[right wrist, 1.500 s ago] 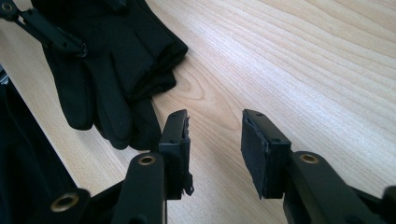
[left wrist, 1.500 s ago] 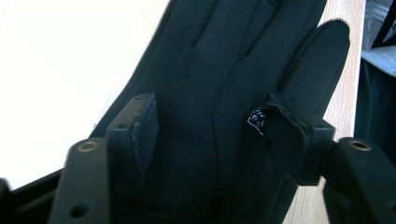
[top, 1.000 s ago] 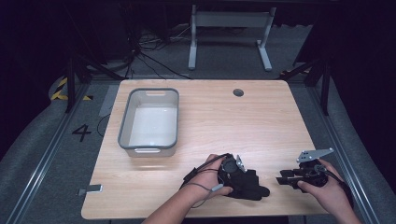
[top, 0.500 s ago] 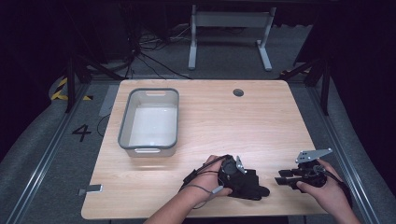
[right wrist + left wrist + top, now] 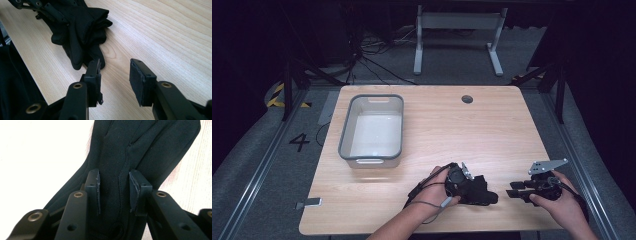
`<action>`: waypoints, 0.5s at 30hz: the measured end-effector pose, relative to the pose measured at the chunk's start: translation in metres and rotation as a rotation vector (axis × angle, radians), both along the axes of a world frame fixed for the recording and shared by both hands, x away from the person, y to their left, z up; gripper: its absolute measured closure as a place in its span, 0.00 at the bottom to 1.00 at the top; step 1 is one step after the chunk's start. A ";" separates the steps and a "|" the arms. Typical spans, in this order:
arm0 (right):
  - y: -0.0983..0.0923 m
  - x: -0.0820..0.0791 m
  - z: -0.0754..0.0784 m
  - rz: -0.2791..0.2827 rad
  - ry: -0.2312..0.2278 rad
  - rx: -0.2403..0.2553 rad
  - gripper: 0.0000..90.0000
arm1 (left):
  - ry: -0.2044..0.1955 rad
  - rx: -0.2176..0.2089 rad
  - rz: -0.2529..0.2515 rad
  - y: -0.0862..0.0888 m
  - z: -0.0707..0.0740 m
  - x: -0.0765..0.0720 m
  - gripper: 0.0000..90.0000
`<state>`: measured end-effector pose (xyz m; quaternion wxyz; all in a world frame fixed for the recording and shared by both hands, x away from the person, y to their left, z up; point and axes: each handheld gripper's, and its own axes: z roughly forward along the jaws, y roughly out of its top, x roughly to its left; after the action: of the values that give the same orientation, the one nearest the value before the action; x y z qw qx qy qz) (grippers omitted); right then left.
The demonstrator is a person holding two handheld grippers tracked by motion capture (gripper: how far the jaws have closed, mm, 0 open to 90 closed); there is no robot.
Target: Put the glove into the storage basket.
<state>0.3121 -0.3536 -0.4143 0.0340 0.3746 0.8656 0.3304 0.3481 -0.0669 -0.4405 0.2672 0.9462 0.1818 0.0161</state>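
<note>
My left claw [image 5: 113, 192] has just been closing, now gripping the black glove [image 5: 120, 152]; my right claw [image 5: 115, 77] hangs open over the counter [image 5: 175, 37]

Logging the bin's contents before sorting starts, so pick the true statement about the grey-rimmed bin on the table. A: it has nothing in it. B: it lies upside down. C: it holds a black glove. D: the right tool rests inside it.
A: in the high view the bin stands upright with a bare white floor, while the black glove lies on the table near the front edge, between the pads of the left tool.
</note>
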 end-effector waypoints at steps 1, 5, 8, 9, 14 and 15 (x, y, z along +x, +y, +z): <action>0.000 0.000 0.000 -0.001 0.000 0.000 0.69 | 0.012 -0.005 0.003 0.000 0.001 0.002 0.73; -0.002 0.001 -0.001 0.000 0.002 0.002 0.69 | 0.089 -0.060 0.046 0.006 0.007 0.006 0.74; -0.003 0.002 -0.003 -0.001 0.009 0.015 0.69 | 0.138 -0.101 0.065 0.013 0.016 0.006 0.75; -0.004 0.002 -0.003 -0.003 0.009 0.015 0.69 | 0.143 -0.106 0.071 0.015 0.019 0.006 0.75; -0.002 0.002 -0.003 -0.001 0.007 0.012 0.69 | 0.162 -0.135 0.122 0.025 0.031 0.008 0.75; -0.002 0.002 -0.003 -0.001 0.007 0.012 0.69 | 0.162 -0.143 0.127 0.027 0.034 0.008 0.75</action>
<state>0.3140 -0.3560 -0.4175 0.0292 0.3764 0.8636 0.3341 0.3560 -0.0395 -0.4065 0.3168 0.9096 0.2629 -0.0565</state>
